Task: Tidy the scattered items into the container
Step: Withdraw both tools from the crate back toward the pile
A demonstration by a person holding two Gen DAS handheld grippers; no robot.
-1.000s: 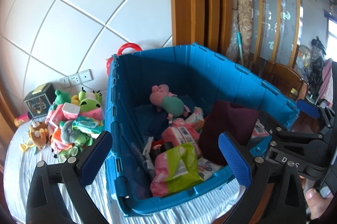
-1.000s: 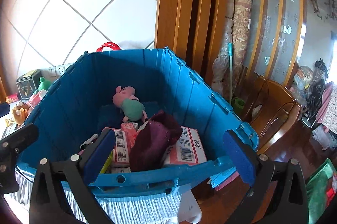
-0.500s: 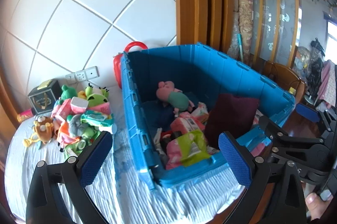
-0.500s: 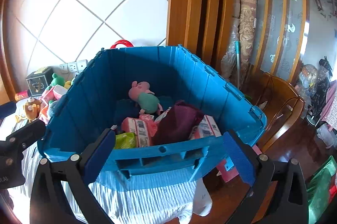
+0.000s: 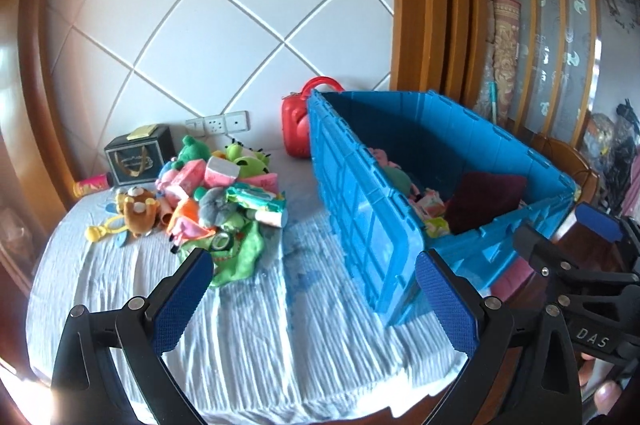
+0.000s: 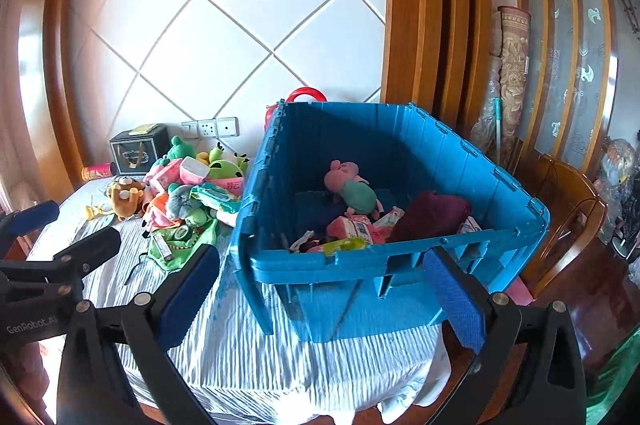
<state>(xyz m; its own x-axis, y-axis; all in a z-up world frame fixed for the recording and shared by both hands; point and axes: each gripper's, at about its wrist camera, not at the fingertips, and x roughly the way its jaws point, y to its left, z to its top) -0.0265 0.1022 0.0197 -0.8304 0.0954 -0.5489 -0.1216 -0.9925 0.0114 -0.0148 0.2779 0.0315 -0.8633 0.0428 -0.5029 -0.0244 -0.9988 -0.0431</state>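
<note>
A blue plastic crate [image 5: 360, 209] [image 6: 400, 265] stands on the right of the white-covered table [image 5: 256, 325]. It holds a pink pig plush [image 6: 352, 185], a maroon cloth [image 6: 432, 217] and packets. A pile of plush toys and packets [image 5: 216, 197] [image 6: 184, 197] lies left of the crate near the wall. My left gripper [image 5: 316, 305] is open and empty above the table's near part. My right gripper [image 6: 324, 297] is open and empty in front of the crate's near wall.
A red case [image 5: 298, 129] stands behind the crate by the wall. A black box [image 5: 138, 155] and a pink can [image 5: 92, 185] sit at the far left. A wooden chair [image 6: 568, 213] stands right of the table, whose edge is close below.
Both grippers have drawn back from over the crate and the left one has swung left. The toy pile is now in fuller view. Both stay open and empty.
</note>
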